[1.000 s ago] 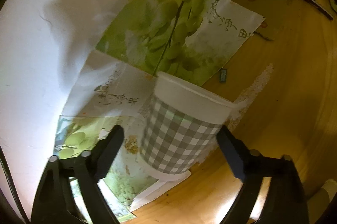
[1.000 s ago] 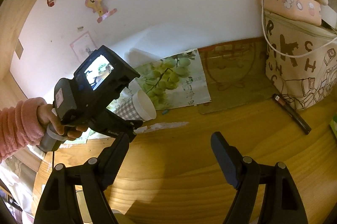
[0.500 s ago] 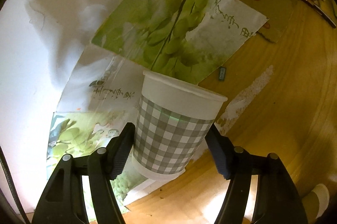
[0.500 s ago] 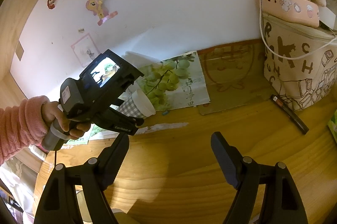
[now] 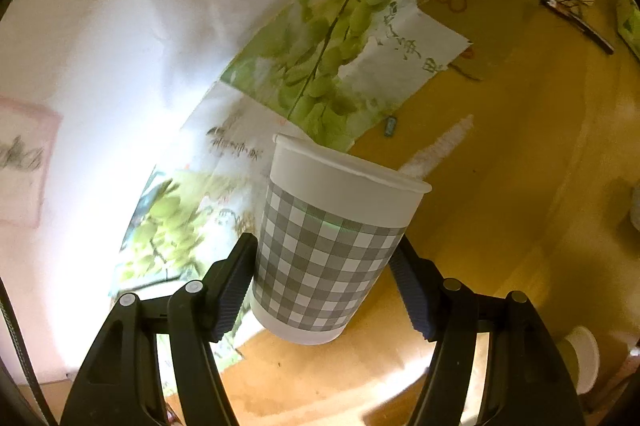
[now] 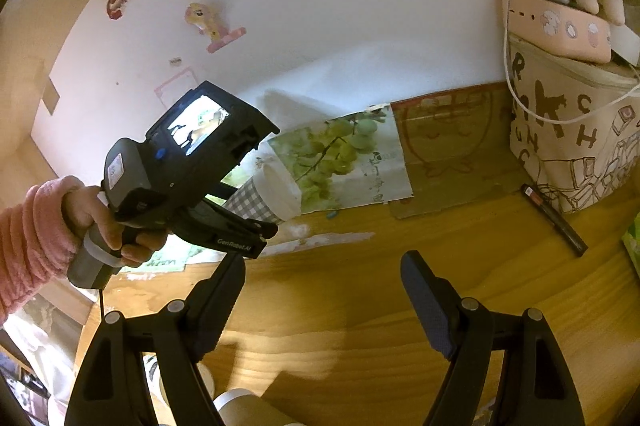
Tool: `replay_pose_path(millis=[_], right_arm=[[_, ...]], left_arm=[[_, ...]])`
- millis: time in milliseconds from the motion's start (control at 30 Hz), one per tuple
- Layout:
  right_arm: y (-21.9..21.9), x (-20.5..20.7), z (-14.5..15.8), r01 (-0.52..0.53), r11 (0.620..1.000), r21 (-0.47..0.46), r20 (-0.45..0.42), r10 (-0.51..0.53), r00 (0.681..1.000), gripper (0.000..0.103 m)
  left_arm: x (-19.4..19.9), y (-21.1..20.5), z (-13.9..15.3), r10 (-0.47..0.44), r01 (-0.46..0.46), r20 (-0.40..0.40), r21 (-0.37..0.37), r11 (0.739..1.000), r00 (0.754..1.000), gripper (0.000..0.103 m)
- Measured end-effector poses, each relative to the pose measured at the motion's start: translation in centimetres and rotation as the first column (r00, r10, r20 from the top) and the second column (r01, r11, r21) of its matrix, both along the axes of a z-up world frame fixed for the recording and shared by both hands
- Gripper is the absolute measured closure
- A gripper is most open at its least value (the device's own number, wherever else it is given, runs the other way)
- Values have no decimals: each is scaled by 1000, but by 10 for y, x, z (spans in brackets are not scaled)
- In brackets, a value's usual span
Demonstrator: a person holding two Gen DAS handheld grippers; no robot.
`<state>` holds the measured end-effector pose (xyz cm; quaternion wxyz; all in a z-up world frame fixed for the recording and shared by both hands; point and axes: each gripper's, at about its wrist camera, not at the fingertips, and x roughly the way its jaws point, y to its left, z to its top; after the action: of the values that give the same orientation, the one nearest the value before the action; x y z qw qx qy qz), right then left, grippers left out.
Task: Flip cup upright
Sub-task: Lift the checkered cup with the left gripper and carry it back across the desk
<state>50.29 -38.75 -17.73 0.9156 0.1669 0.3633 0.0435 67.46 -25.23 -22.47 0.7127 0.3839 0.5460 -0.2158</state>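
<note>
A paper cup [image 5: 328, 246] with a grey-and-white check pattern and a white rim sits between the fingers of my left gripper [image 5: 324, 278], which is shut on its sides. The cup is lifted off the wooden desk [image 5: 520, 186] and tilted, its open rim pointing away from the camera. In the right wrist view the cup [image 6: 266, 196] shows in the left gripper [image 6: 240, 226], rim toward the right. My right gripper [image 6: 322, 302] is open and empty, low over the desk [image 6: 360, 286].
Grape-print paper sheets [image 5: 340, 66] lie against the white wall [image 5: 100, 26]. A lettered tote bag [image 6: 572, 146] and a dark pen [image 6: 554, 220] are at the right. Another white cup [image 5: 582, 358] stands at the lower right of the left wrist view.
My left gripper closed on the checked cup and lifted it off the desk, tilting it. The right gripper stayed open and nearly still.
</note>
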Motion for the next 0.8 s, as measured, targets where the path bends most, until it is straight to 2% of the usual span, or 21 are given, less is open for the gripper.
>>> replay_pose_path(millis=[333,500,600,800], right_arm=[[12,-15,18,-35,999,37,24,35,999,22],[19,-23,25,-59,996,71,6,59,998,22],[26,-29,26,-81,993,91,-18,83,996,22],[46,-46,28,-136,983,122,-57,143,988,22]], left_arm=[[-19,14,23,70,-71,-32,-25,997,997,33],[-51,29,30,110,-111,-13,-37,993,994,33],[-74,40,49,143,-143,-14,-51,988,990,33],[-107,59,68,204,-204,-4,-74,976,979,33]])
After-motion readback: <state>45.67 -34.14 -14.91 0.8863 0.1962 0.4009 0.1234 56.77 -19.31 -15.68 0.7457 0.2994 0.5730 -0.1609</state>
